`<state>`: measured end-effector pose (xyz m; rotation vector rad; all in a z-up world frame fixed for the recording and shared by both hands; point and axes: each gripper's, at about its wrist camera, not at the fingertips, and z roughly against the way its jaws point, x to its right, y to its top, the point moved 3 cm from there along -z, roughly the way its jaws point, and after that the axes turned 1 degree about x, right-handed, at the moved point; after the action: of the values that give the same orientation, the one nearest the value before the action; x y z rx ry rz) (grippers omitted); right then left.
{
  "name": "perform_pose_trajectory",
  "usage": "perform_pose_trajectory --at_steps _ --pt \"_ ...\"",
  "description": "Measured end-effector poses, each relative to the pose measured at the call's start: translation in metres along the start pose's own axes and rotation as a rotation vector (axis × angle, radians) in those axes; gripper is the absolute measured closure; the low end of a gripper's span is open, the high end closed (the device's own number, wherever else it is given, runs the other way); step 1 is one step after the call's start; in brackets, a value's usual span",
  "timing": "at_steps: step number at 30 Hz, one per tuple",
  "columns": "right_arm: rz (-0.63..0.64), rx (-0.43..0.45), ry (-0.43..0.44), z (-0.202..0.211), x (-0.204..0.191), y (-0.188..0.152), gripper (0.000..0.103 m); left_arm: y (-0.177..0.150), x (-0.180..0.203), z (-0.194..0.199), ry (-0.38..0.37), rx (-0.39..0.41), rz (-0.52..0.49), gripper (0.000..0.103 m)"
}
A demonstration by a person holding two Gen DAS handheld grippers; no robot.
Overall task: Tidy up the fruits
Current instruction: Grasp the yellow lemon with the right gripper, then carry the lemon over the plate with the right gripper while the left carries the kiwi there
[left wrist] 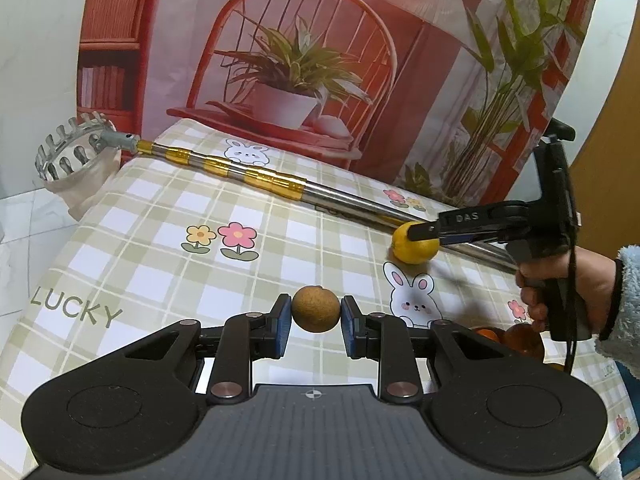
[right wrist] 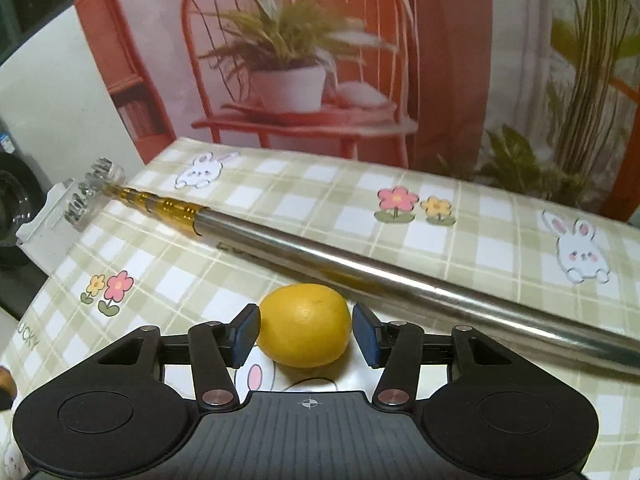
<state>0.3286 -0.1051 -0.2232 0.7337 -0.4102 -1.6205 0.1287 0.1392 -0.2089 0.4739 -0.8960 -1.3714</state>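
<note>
My left gripper [left wrist: 316, 318] is shut on a small round brown fruit [left wrist: 316, 309], held just above the checked tablecloth. My right gripper [right wrist: 306, 328] is closed around a yellow lemon [right wrist: 304, 325]; the left pad touches it, and a thin gap shows at the right pad. In the left wrist view the right gripper [left wrist: 416, 234] holds the lemon [left wrist: 414, 246] at the right, beside the pole. Orange and reddish fruits [left wrist: 516, 338] lie low at the right, below the person's hand.
A long telescopic metal fruit-picker pole [left wrist: 260, 178] lies diagonally across the table, also in the right wrist view [right wrist: 400, 276]. Its toothed basket head [left wrist: 72, 152] hangs off the far left edge. A printed backdrop [left wrist: 320, 60] stands behind the table.
</note>
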Motion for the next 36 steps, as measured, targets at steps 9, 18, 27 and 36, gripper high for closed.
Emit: perform_pose_trajectory --at_steps 9,18,27,36 --pt "-0.068 -0.044 -0.009 -0.020 0.003 0.007 0.045 0.001 0.005 -0.002 -0.020 0.001 -0.007 0.075" --pt "-0.109 -0.075 0.015 -0.029 0.002 0.003 0.047 0.005 0.006 0.001 -0.033 -0.001 -0.014 0.075" --pt "-0.129 0.029 0.125 0.033 0.010 -0.006 0.047 0.011 0.023 0.013 -0.057 -0.003 -0.042 0.075" --pt "-0.180 0.216 0.202 0.142 0.045 -0.051 0.047 0.003 0.073 0.014 -0.115 -0.048 -0.129 0.075"
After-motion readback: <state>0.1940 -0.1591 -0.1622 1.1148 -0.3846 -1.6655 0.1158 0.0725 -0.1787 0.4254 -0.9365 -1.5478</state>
